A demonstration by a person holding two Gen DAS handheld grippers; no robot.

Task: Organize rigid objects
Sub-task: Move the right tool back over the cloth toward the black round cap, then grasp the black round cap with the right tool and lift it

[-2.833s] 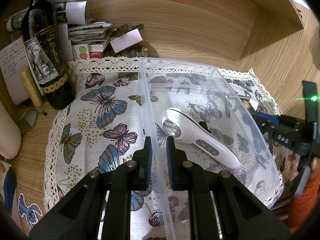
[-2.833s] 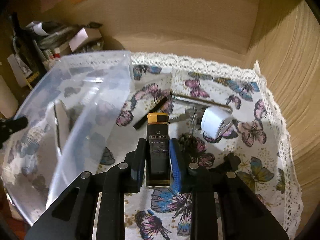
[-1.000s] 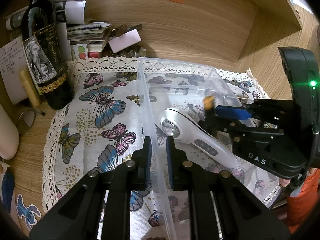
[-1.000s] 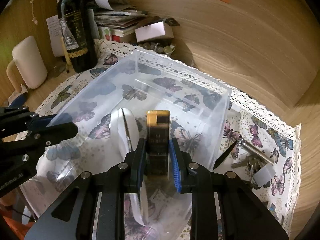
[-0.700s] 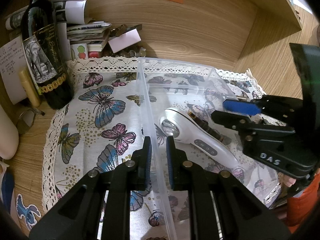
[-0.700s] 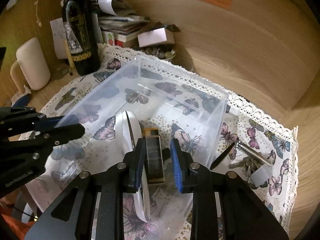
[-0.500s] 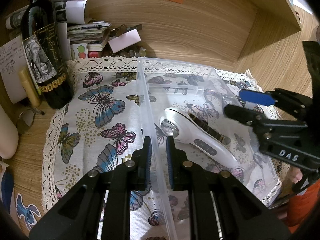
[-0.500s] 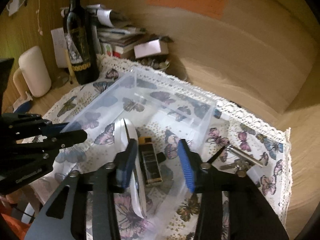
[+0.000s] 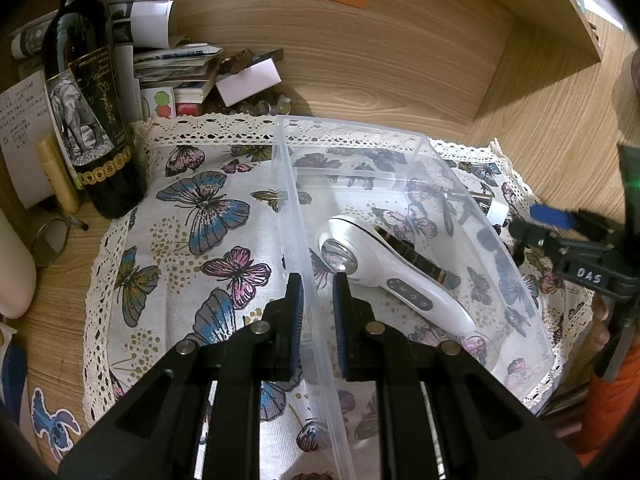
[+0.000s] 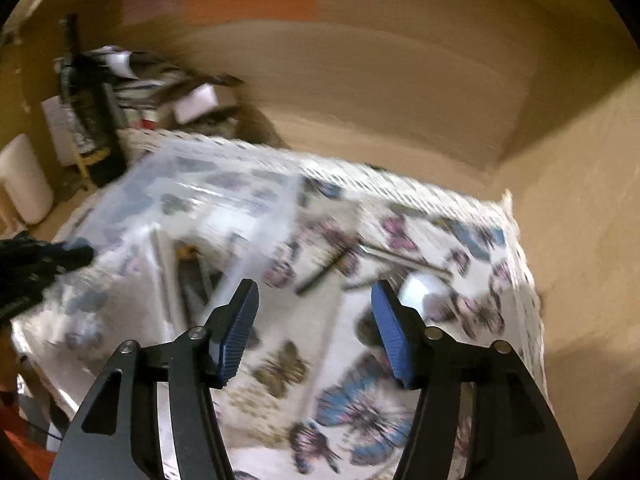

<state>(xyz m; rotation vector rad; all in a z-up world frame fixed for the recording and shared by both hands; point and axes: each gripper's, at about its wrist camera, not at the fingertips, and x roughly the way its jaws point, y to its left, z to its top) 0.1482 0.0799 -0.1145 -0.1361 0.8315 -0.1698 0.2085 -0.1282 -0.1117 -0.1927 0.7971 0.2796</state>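
My left gripper (image 9: 317, 304) is shut on the near left wall of the clear plastic box (image 9: 286, 184). Inside the box lie a white handheld device (image 9: 384, 276) and, beside it, a black lighter (image 9: 416, 258) with a gold cap. My right gripper (image 10: 316, 328) hangs over the cloth to the right of the box, its jaws opening with nothing between them; it also shows at the right edge as the right gripper (image 9: 560, 236). The right wrist view is blurred. A white charger block (image 10: 420, 292), a black stick (image 10: 320, 276) and a metal rod (image 10: 400, 256) lie on the cloth.
A butterfly cloth (image 9: 192, 240) with a lace edge covers the wooden desk. A dark wine bottle (image 9: 92, 120), stacked papers and books (image 9: 172, 68) and a white mug (image 9: 12, 264) stand at the back left. Wooden walls close in the back and right.
My right gripper let go of the lighter inside the box, opened wide and drew back to the right, out over the cloth. The left gripper kept its hold on the box wall.
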